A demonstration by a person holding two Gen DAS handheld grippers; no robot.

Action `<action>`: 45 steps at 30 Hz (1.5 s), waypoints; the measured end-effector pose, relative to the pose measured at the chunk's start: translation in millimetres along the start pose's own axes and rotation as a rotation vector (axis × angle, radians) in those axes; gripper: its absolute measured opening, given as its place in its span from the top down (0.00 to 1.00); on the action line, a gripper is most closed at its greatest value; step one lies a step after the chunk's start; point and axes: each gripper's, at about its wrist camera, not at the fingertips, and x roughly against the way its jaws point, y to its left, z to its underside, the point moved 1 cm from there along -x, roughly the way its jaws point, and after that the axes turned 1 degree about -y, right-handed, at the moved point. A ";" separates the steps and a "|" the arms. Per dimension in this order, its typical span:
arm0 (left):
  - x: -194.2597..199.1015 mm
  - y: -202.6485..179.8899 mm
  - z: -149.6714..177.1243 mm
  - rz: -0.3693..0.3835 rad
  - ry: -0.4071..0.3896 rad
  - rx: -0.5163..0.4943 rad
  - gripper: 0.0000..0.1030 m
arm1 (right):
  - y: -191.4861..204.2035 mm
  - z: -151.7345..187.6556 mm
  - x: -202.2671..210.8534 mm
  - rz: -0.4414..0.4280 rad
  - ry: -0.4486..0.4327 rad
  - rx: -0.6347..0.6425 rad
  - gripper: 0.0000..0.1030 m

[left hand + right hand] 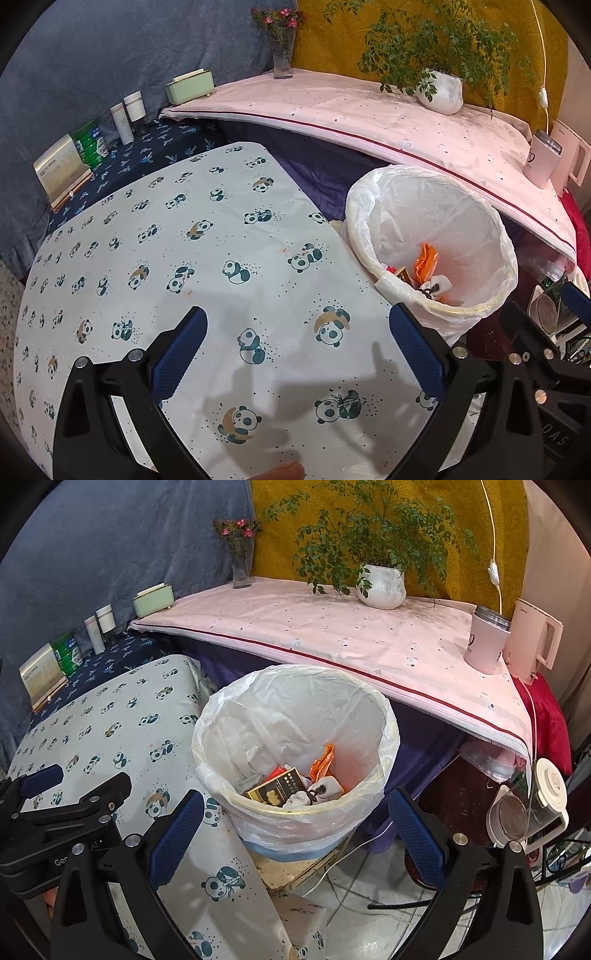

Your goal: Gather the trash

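While both grippers hang with their blue-padded fingers spread wide and holding nothing, the left gripper [297, 354] hovers over the panda-print cloth on the table [207, 258] and the right gripper [295, 829] faces the white plastic-lined waste bin [295, 738]. The collected trash lies in the bin's bottom: a black-and-gold box [277, 788], an orange wrapper [323, 762] and crumpled white paper [314, 792]. A careless swing could, I think, catch the loose liner and tip the bin. Only the right view shows the box and the white cable [354, 849] trailing on the floor; the left view shows more bare cloth.
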 end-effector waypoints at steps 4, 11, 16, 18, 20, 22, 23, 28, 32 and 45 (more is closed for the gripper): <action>-1.3 0.4 0.7 0.001 0.006 0.003 0.08 | 0.7 1.0 -1.1 0.000 0.003 0.000 0.06; -2.3 0.9 2.4 -0.015 0.005 0.004 0.08 | 1.6 3.6 -3.2 0.010 0.006 0.002 0.06; -3.9 2.9 3.6 -0.021 0.011 0.015 0.08 | -0.3 5.6 -4.5 0.014 0.012 -0.003 0.06; -4.0 4.5 4.6 -0.032 0.010 0.022 0.08 | -0.2 6.7 -4.9 0.015 0.014 -0.003 0.06; -4.6 6.0 6.0 -0.043 0.010 0.025 0.08 | -0.3 7.0 -5.1 0.016 0.017 -0.002 0.06; -5.5 6.7 6.9 -0.047 0.017 0.029 0.08 | -0.3 7.8 -5.5 0.019 0.018 0.000 0.06; -5.7 7.2 7.2 -0.046 0.018 0.032 0.08 | -0.3 8.1 -6.0 0.019 0.019 0.001 0.06; -5.4 6.9 7.8 -0.047 0.015 0.024 0.08 | 0.3 9.6 -7.0 0.019 0.022 0.003 0.06; -5.2 6.9 7.8 -0.049 0.016 0.023 0.08 | 1.0 10.3 -7.5 0.018 0.023 0.003 0.06; -6.0 8.2 7.7 -0.036 0.019 0.037 0.08 | 1.6 10.7 -7.7 0.019 0.023 0.002 0.06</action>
